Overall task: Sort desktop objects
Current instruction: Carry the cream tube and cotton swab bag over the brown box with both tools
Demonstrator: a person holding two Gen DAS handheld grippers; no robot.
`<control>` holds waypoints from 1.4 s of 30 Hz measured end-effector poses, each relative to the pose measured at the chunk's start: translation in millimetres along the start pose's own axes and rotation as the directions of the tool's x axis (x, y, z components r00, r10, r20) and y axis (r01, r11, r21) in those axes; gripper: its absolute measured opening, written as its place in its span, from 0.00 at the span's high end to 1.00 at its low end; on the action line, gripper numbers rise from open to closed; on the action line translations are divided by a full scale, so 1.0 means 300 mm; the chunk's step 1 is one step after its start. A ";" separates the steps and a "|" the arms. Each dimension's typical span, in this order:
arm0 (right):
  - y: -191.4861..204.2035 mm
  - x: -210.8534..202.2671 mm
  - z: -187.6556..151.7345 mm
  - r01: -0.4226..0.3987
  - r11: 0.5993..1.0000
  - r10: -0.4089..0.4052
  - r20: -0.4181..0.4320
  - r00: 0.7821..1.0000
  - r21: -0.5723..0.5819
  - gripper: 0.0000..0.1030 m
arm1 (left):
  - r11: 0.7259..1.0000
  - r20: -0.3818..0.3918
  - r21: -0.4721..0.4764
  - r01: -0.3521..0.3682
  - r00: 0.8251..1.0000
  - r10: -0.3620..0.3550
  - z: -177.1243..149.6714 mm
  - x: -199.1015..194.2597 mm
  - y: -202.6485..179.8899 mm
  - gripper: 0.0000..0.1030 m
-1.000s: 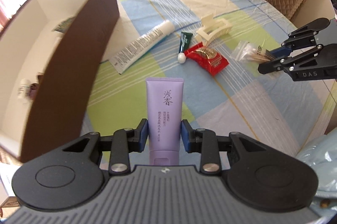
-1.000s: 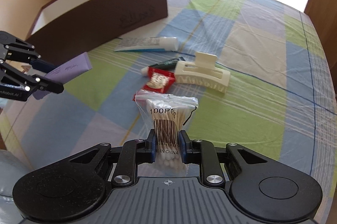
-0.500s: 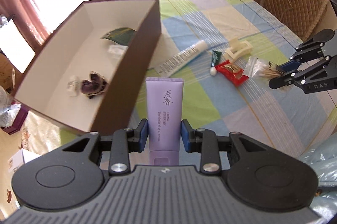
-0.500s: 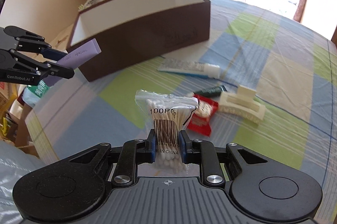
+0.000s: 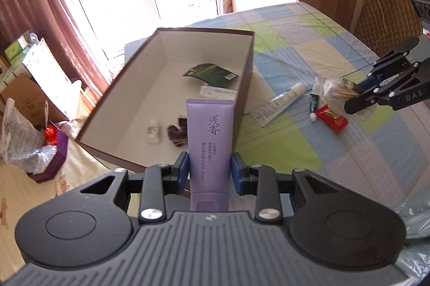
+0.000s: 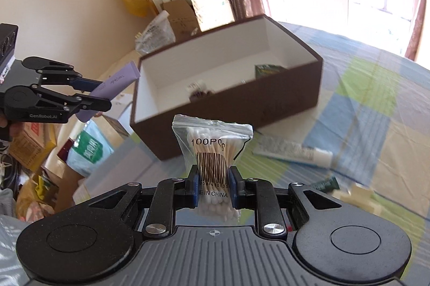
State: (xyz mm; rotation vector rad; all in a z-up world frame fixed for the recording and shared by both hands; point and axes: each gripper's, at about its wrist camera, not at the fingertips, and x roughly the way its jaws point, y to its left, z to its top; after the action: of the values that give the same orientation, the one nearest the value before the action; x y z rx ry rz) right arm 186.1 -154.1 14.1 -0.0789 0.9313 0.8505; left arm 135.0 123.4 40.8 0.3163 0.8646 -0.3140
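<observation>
Left gripper [image 5: 210,170] pinching a purple tube [image 5: 210,135] above the brown box's [image 5: 243,103] near corner, right gripper [image 6: 214,187] pinching a bag of cotton swabs [image 6: 213,151] over the checked tablecloth [image 5: 317,151], toothpaste tube [image 5: 280,103] and what looks like a red wrapper [image 5: 332,117] beside the box.

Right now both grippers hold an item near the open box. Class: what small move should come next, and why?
Probably ease the left gripper forward over the brown box before letting go: it is shut on the purple tube, which still sits short of the box's near wall. The right gripper, shut on the cotton swab bag, can follow.
</observation>
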 end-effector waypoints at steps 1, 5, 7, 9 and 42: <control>0.007 0.006 0.023 -0.007 1.000 0.007 0.007 1.000 -0.005 0.77 | 1.000 0.004 0.007 -0.005 1.000 0.005 0.007 -0.002 0.016 0.73; 0.033 0.031 0.121 -0.019 0.999 0.021 0.033 0.999 -0.034 0.77 | 0.999 0.022 0.043 -0.024 0.999 0.023 0.043 -0.003 0.079 0.73; 0.047 0.043 0.171 -0.023 0.998 0.025 0.045 0.999 -0.050 0.77 | 0.998 0.032 0.062 -0.030 0.999 0.028 0.063 0.000 0.105 0.73; 0.059 0.056 0.221 -0.026 0.997 0.029 0.057 0.998 -0.066 0.77 | 0.996 0.038 0.078 -0.035 0.999 0.032 0.086 0.013 0.129 0.73; -0.185 0.627 0.588 0.113 0.974 -0.099 -0.084 0.992 0.196 0.77 | 1.000 -0.126 0.029 0.011 0.992 -0.007 0.326 0.657 0.387 0.73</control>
State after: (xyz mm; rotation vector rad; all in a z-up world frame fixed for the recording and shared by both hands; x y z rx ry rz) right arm 399.6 -5.6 -30.2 0.0147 1.0683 0.6548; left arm 367.9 162.8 -36.8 0.3622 0.9862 -0.3178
